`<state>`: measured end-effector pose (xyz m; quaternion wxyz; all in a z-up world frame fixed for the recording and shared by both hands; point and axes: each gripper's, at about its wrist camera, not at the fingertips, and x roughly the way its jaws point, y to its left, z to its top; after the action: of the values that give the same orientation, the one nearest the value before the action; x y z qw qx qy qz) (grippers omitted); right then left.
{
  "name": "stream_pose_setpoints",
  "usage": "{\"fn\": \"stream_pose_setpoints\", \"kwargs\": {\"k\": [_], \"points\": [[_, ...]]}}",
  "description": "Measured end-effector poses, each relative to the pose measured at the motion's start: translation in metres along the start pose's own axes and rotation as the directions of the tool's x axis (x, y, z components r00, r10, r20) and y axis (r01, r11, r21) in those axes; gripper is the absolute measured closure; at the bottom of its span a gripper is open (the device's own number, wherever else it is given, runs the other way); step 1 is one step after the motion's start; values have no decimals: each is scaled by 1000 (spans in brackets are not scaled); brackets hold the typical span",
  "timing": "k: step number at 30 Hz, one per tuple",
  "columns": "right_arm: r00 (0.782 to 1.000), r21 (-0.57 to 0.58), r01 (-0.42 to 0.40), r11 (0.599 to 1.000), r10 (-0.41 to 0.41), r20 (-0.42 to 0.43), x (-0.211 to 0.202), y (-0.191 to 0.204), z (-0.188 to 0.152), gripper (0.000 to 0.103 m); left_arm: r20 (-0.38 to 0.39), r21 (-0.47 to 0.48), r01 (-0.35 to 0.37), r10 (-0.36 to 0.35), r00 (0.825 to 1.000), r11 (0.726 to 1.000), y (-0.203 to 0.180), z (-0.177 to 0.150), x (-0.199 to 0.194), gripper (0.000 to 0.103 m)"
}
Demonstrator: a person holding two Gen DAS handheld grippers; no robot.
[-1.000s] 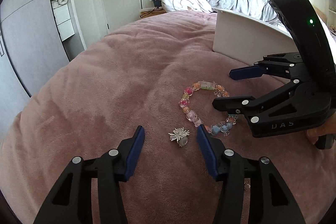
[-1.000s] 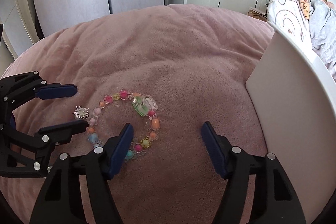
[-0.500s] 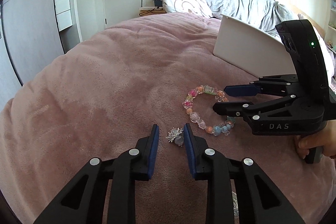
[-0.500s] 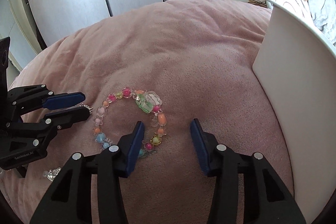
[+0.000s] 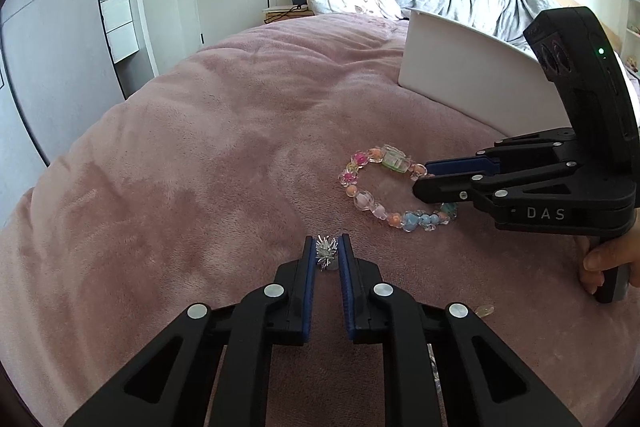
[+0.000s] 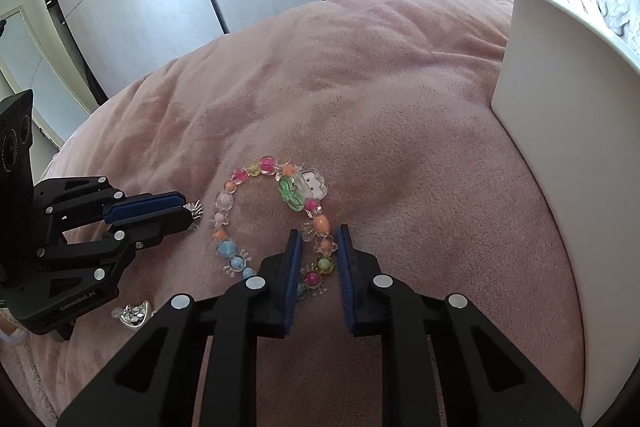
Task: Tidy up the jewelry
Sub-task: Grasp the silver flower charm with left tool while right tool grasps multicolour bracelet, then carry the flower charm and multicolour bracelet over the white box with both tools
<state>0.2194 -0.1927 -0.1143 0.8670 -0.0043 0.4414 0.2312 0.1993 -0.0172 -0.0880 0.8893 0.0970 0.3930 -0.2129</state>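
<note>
Left wrist view
Left tongs [image 5: 327, 254]: blue pads drawn close together, pinching the silver spiky brooch [image 5: 327, 252] at the very tips, low over the pink blanket [image 5: 208, 155].
Brooch: caught between the two pads, its spikes poking out above them.
Beaded bracelet [image 5: 394, 193]: lying as a loop on the blanket, ahead and to the right of the brooch, apart from it.
Right tongs [image 5: 422, 179]: reaching in from the right, narrowed down on the right side of the bracelet loop.
White box [image 5: 460, 87]: standing on the blanket beyond the bracelet, its wall facing the camera.
Small clear bead piece [image 5: 484, 310]: on the blanket near the lower right, well apart from the bracelet.

Right wrist view
Right tongs [image 6: 319, 242]: pads nearly together, with a run of bracelet beads between them; pinching the beaded bracelet [image 6: 272, 215].
Bracelet: most of the loop spreads on the blanket ahead and to the left of the pads.
Left tongs [image 6: 191, 214]: at the left, closed on the brooch [image 6: 195, 209], which peeks past the tips.
Silver charm [image 6: 134, 313]: on the blanket at lower left, just beside the left tool's body.
White box [image 6: 560, 131]: along the right edge, near the bracelet but not touching it.
</note>
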Motion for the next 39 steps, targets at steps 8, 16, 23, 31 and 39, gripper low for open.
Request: {"fn": "stream_pose_setpoints", "kwargs": {"k": [8, 16, 23, 31, 39], "points": [[999, 20, -16, 1000, 17, -37, 2, -2, -1, 84, -67, 1, -22, 22, 997, 1000, -4, -3, 11, 74], [999, 9, -30, 1000, 30, -31, -5, -2, -2, 87, -70, 20, -51, 52, 996, 999, -6, -2, 9, 79], [998, 3, -57, 998, 57, 12, -28, -3, 1, 94, -81, 1, -68, 68, 994, 998, -12, 4, -2, 79], [992, -6, -87, 996, 87, 92, -64, -1, 16, 94, -56, -46, -66, 63, 996, 997, -17, 19, -26, 79], [977, -1, -113, 994, 111, 184, -107, -3, 32, 94, 1, -112, -66, 67, 998, 992, -22, 53, -62, 79]]}}
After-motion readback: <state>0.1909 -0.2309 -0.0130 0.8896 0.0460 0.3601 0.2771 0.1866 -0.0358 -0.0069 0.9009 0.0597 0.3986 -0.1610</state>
